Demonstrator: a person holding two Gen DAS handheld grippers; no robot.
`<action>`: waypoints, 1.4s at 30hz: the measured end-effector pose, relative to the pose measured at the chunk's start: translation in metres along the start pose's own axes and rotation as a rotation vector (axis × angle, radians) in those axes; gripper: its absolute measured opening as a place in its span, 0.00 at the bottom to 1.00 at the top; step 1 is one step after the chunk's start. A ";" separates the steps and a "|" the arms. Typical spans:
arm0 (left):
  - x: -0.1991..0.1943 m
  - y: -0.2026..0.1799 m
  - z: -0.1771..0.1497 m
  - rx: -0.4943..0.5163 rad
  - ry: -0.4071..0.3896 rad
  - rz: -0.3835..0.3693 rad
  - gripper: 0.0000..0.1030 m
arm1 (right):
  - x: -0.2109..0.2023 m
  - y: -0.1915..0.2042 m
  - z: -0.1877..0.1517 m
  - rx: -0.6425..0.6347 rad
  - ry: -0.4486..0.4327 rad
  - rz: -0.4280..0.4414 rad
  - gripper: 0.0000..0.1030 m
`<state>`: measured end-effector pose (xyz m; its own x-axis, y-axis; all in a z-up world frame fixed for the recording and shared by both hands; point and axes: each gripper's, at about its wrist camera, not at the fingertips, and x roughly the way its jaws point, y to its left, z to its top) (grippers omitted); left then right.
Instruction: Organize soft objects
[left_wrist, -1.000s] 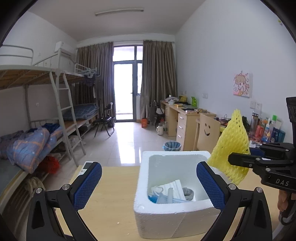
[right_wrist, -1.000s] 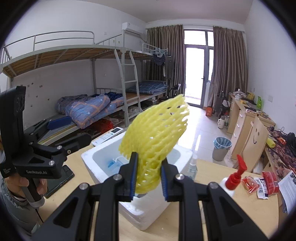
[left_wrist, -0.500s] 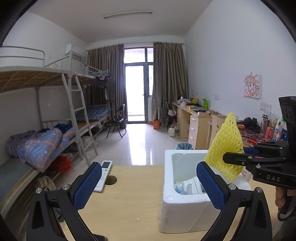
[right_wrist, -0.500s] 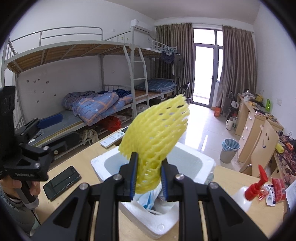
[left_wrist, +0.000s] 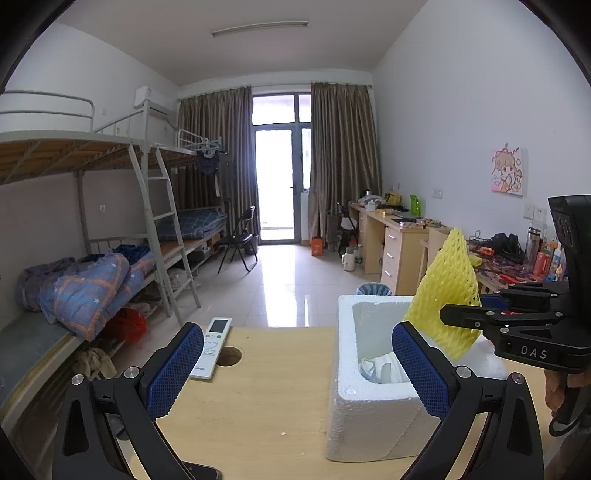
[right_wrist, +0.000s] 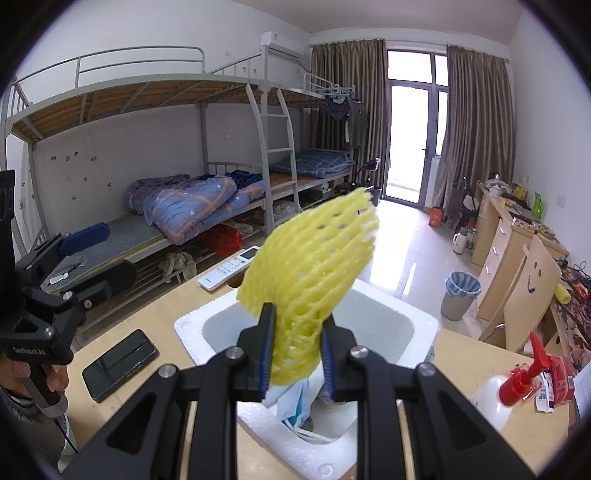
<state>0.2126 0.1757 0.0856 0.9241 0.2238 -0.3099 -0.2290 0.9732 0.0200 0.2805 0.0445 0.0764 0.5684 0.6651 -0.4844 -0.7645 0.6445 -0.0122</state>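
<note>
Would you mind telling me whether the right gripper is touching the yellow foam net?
Touching. The right wrist view shows the right gripper with both pads pressed against the foam net, pinching its lower end.

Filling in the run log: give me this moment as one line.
right hand-held gripper: shut on yellow foam net | net: above white foam box | left hand-held gripper: open, empty | release: not yet

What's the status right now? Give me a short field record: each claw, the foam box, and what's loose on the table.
right claw: shut on yellow foam net, held above the box
left claw: open, nothing between its pads, left of the box
foam box: open top, white and blue soft items already inside
table: remote control, black phone, red-capped spray bottle
</note>
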 end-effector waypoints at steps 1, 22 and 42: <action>0.000 -0.002 0.000 0.002 0.001 0.001 0.99 | 0.001 0.000 0.000 0.000 0.001 -0.002 0.25; -0.003 0.005 -0.002 -0.007 -0.001 -0.007 0.99 | 0.014 0.005 0.001 0.021 0.052 -0.058 0.79; -0.036 -0.026 0.001 0.006 -0.012 -0.035 0.99 | -0.044 -0.003 -0.009 0.115 -0.027 -0.103 1.00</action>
<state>0.1857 0.1421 0.0976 0.9351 0.1901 -0.2992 -0.1946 0.9808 0.0147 0.2550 0.0100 0.0893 0.6510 0.6022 -0.4621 -0.6627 0.7478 0.0408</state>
